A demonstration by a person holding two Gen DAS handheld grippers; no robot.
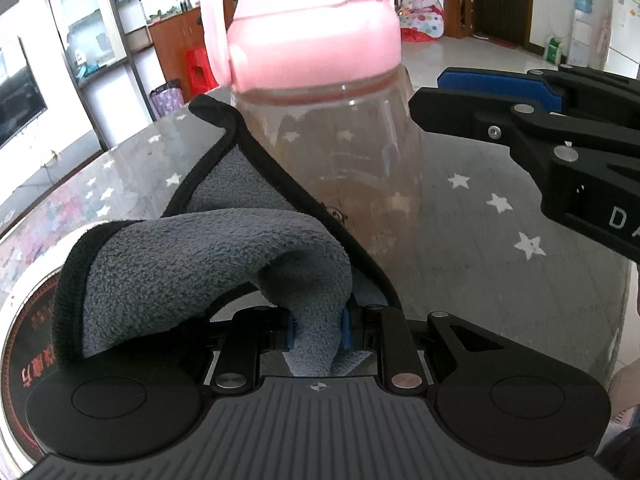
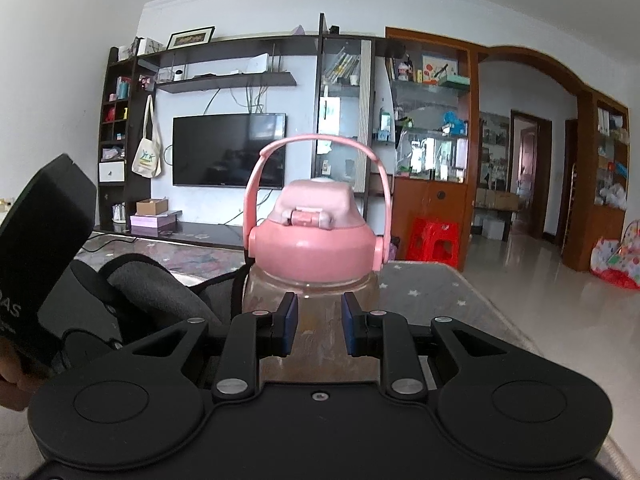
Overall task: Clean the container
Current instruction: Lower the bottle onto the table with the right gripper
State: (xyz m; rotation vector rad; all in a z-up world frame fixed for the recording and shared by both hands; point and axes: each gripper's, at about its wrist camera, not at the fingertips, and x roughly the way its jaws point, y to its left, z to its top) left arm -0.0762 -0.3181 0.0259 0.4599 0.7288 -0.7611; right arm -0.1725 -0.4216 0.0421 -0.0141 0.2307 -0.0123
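Note:
A clear water bottle with a pink lid and pink carry handle stands upright on the table. My left gripper is shut on a grey cloth with a black hem; the cloth lies against the bottle's left side. In the right wrist view the bottle stands just beyond my right gripper, whose blue-padded fingers stand apart and hold nothing. The right gripper also shows in the left wrist view, to the right of the bottle. The cloth shows left of the bottle.
The table has a grey star-patterned cover under glass. A red-printed round mat lies at its left. Beyond are a TV, shelving, a red stool and tiled floor.

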